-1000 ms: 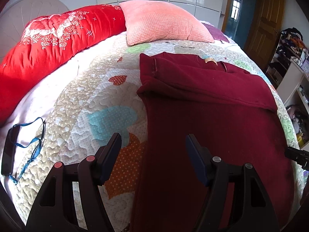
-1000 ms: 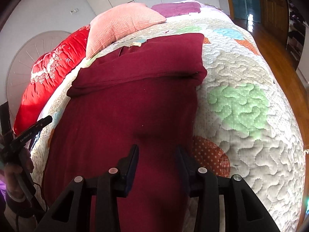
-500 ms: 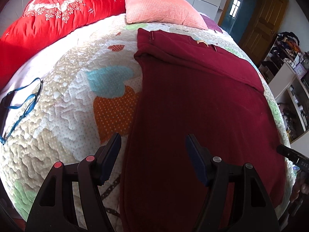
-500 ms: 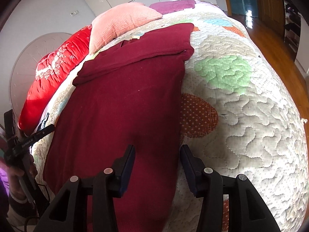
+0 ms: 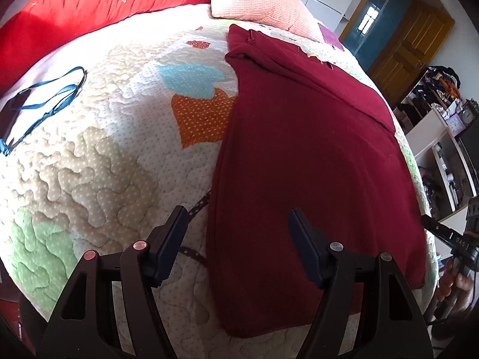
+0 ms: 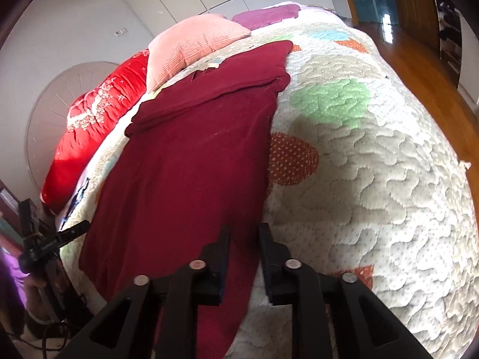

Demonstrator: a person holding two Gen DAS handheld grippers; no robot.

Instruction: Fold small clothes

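looks like the grab-the-hem step: left claw (image 5: 236,230) wide apart over the maroon garment (image 5: 305,161) edge ahead on the bed (image 5: 98,155), right claw (image 6: 244,240) narrowly apart over its hem, next both pinch and fold up.

Quilted bed (image 5: 98,161) carries maroon garment (image 5: 302,161), pink pillow (image 5: 254,3), red duvet (image 5: 98,3)

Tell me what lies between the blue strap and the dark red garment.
Only bare quilt lies between the strap and the garment, as the left wrist view shows.
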